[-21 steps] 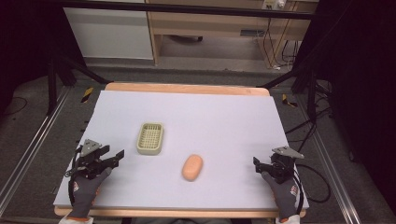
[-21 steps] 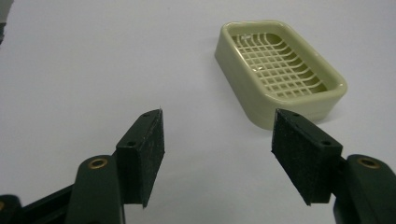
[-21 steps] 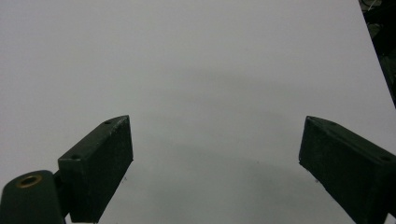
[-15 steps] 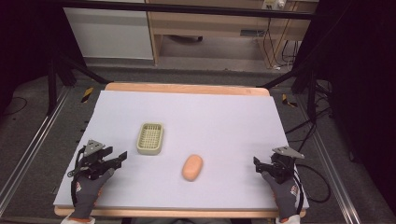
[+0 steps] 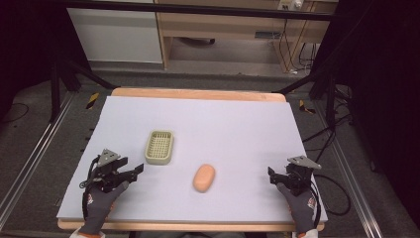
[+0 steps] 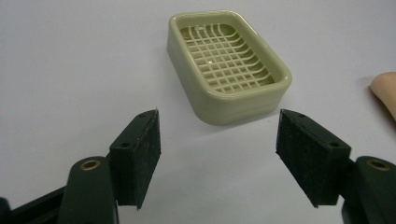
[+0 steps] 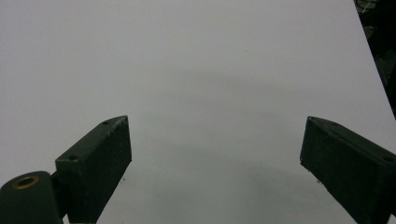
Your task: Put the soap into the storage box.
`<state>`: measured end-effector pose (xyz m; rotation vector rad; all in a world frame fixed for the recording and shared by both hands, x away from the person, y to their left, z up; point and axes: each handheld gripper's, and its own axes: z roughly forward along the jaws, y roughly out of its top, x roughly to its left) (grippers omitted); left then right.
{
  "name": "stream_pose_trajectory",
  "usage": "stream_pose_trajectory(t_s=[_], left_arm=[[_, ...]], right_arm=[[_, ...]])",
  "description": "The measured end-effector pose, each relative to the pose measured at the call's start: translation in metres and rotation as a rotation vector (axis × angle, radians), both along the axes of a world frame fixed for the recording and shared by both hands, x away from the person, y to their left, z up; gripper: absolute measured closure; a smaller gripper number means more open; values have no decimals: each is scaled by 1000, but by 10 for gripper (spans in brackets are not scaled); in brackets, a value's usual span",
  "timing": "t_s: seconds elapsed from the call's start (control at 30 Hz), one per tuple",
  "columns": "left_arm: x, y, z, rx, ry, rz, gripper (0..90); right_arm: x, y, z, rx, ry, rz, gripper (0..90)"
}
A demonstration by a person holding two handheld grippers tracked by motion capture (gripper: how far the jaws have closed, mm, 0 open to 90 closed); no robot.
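The left tool (image 5: 132, 172) is held low over the near-left part of the surface (image 5: 237, 124), in a grey-gloved hand (image 5: 101, 201). Its two black jaws are seen spread, with rough, matte pads (image 6: 148, 154) and nothing between them. Just beyond the jaw tips, apart from them, the soap dish (image 6: 226, 65) is found: a pale green, smooth plastic tray of rounded-rectangle shape, with a raised rim and a slotted grid floor. It lies flat and upright on the surface. In the high view the soap dish (image 5: 159, 147) is placed left of centre

The right tool (image 5: 273, 176) is held at the near-right edge of the surface by a second gloved hand (image 5: 299, 206). Its jaws are likewise spread wide over bare sheet, and nothing is gripped

Between the two tools, near the front middle, a soap bar (image 5: 204, 177) is laid: an orange-pink, rounded oval with a matte skin. It is set well apart from the soap dish, to the dish's near right, and its tip (image 6: 385, 91) is visible at the edge of the left gripper view

The surface is covered by a smooth, pale lilac sheet with a wooden border (image 5: 198, 93) exposed along the far side. Broad open sheet is left behind the soap dish and toward the far right corner
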<state>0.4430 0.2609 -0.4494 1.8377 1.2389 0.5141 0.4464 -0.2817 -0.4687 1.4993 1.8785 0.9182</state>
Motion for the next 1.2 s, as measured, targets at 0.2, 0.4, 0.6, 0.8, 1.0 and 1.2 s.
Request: stream_pose_trajectory(t_s=[0.2, 0.4, 0.6, 0.8, 1.0, 1.2], left_arm=[[-1, -11, 4, 2, -7, -25, 286], [-2, -19, 5, -1, -8, -38, 280], [-1, -22, 10, -2, -13, -47, 266], [1, -27, 16, 8, -24, -55, 256], [2, -32, 25, 6, -44, -63, 253], [6, -39, 33, -12, -59, -68, 250]], right_arm=[[-1, -1, 1, 0, -8, -12, 86], [-1, -2, 1, 1, -8, -17, 86], [-1, -3, 2, 7, -11, -24, 84], [-1, -2, 1, 1, -4, -24, 85], [0, -2, 0, 0, -1, -25, 85], [-1, -2, 0, 5, -2, -34, 84]])
